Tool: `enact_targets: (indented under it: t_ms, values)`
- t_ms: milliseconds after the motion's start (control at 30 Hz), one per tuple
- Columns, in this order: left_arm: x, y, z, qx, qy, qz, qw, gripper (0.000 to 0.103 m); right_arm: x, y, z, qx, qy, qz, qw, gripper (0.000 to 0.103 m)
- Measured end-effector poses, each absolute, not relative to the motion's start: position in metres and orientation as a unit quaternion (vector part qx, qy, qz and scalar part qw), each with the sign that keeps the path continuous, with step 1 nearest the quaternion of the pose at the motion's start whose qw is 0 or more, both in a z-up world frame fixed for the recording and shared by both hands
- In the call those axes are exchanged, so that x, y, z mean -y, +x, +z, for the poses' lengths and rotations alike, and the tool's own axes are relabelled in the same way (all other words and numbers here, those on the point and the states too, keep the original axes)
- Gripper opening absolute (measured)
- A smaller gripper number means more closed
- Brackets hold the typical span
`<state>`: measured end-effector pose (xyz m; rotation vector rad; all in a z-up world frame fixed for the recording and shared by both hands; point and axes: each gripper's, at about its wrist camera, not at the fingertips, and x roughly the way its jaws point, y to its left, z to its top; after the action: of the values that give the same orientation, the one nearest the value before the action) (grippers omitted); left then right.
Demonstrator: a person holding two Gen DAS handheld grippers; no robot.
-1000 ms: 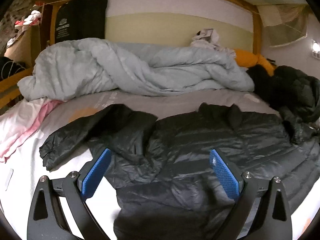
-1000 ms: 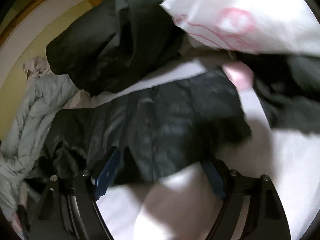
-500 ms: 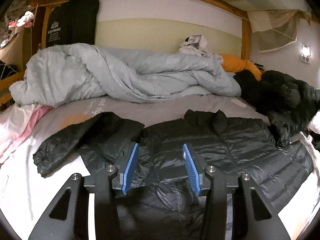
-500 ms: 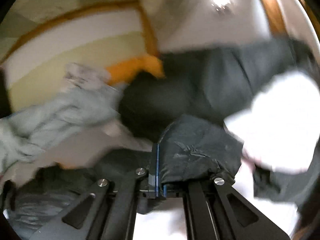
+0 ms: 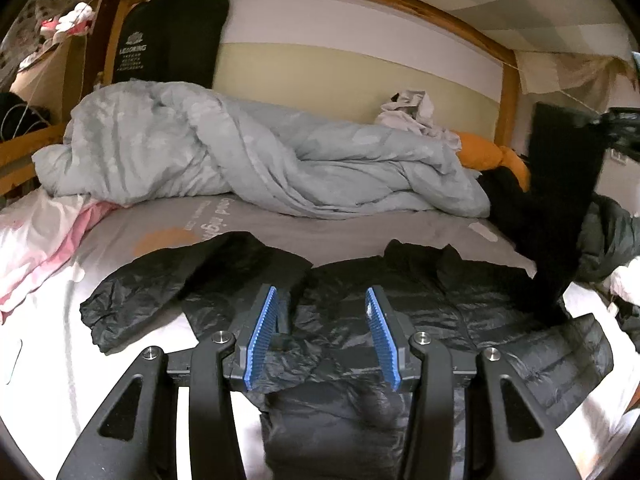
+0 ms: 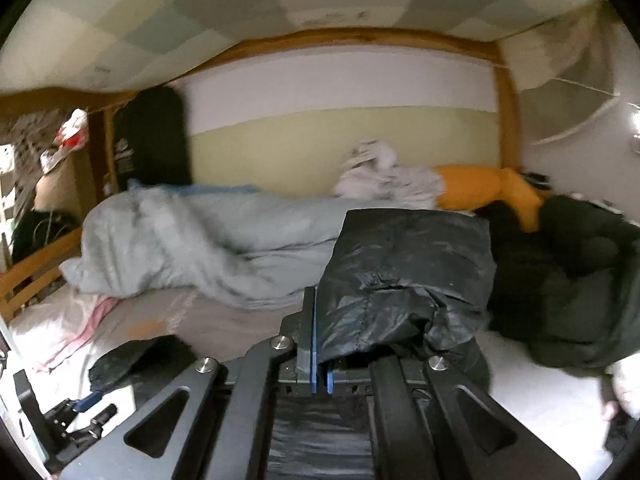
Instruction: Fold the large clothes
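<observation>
A black puffer jacket (image 5: 440,312) lies spread on the bed, its left sleeve (image 5: 168,280) folded out to the left. My left gripper (image 5: 322,324) hovers just above the jacket's middle, open with blue pads apart and nothing between them. My right gripper (image 6: 320,344) is shut on the jacket's right sleeve (image 6: 408,272), lifted above the bed; the sleeve drapes over the fingers. In the left wrist view that raised sleeve (image 5: 560,208) hangs as a dark strip at the right.
A crumpled grey duvet (image 5: 248,160) lies along the back of the bed. Orange cloth (image 5: 492,156) and another dark jacket (image 5: 604,240) sit at the right. Pink-white cloth (image 5: 44,240) lies at the left. A wooden frame (image 6: 32,276) edges the bed.
My right gripper closed on the jacket's right sleeve and lifted it up off the bed. My left gripper narrowed from wide open and moved in over the jacket's middle.
</observation>
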<state>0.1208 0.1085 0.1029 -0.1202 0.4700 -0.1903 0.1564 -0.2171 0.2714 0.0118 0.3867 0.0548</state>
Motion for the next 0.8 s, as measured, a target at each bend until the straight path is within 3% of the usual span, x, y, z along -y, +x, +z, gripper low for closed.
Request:
enact_targets:
  t_ms: [200, 433, 667, 767, 800]
  values:
    - [-0.121, 0.128, 0.099, -0.258, -0.064, -0.083, 0.960, 0.045, 0.162, 0.205, 0.197, -0.248, 0.010, 0.022, 0.969, 0.003]
    - [-0.135, 0.127, 0.110, -0.235, -0.082, -0.088, 0.964, 0.045, 0.124, 0.246, 0.092, -0.336, 0.007, 0.028, 0.941, 0.004]
    - [-0.144, 0.129, 0.109, -0.239, -0.097, -0.080, 0.963, 0.045, 0.102, 0.251, 0.050, -0.369, 0.009, 0.068, 0.927, 0.004]
    - [-0.142, 0.129, 0.109, -0.239, -0.091, -0.082, 0.963, 0.045, 0.100, 0.241, 0.054, -0.367, -0.005, 0.083, 0.926, 0.012]
    - [-0.140, 0.129, 0.108, -0.240, -0.087, -0.083, 0.963, 0.046, 0.101, 0.237, 0.059, -0.365, -0.009, 0.083, 0.927, 0.024]
